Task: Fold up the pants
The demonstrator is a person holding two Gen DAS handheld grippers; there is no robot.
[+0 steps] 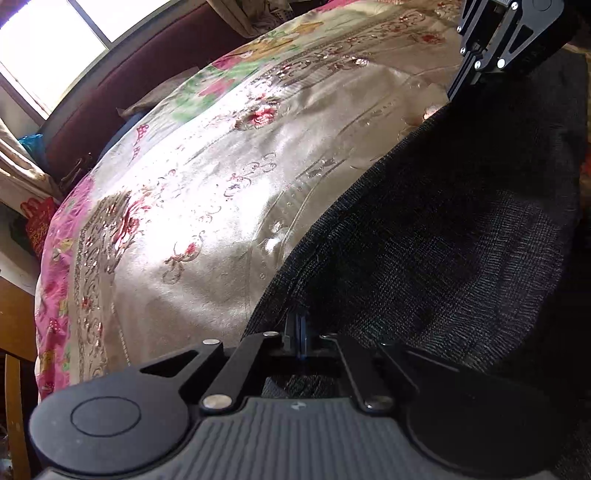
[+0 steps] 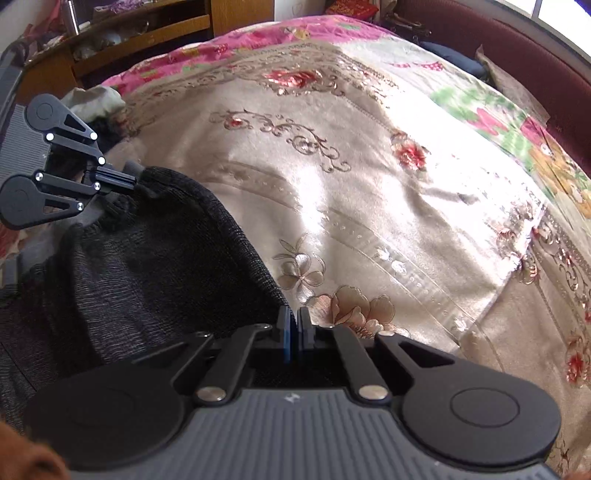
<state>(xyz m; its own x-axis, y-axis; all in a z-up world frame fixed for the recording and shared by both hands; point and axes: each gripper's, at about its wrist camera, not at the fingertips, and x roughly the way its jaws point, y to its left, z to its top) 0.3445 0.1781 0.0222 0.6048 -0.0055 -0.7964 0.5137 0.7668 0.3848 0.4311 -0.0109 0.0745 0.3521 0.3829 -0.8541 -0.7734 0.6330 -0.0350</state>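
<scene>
I see the pants (image 1: 461, 240) as a dark, coarse-weave charcoal cloth, raised off the bed (image 1: 207, 192) and stretched between my two claws, its upper edge running taut from one to the other. My left claw (image 1: 297, 326) is clamped shut on one corner of that edge; in the right wrist view the same claw (image 2: 125, 181) shows at the far left with the cloth bunched at its tips. My right claw (image 2: 294, 325) has its blue-lined fingers pressed together, gripping the pants (image 2: 140, 266) at the near corner; from the left wrist view it (image 1: 452, 94) pokes down from the top right onto the cloth.

The lower part of the pants runs out of frame in both views, so I cannot tell waistband from leg, nor how many layers hang there. The cloth also hides the bed beneath it.

The bed wears a shiny cream floral bedspread (image 2: 351, 192) with a pink border, broad and bare beyond the cloth. A dark red headboard (image 2: 498, 48) lines one side, a wooden shelf (image 2: 147, 33) stands past the far corner
</scene>
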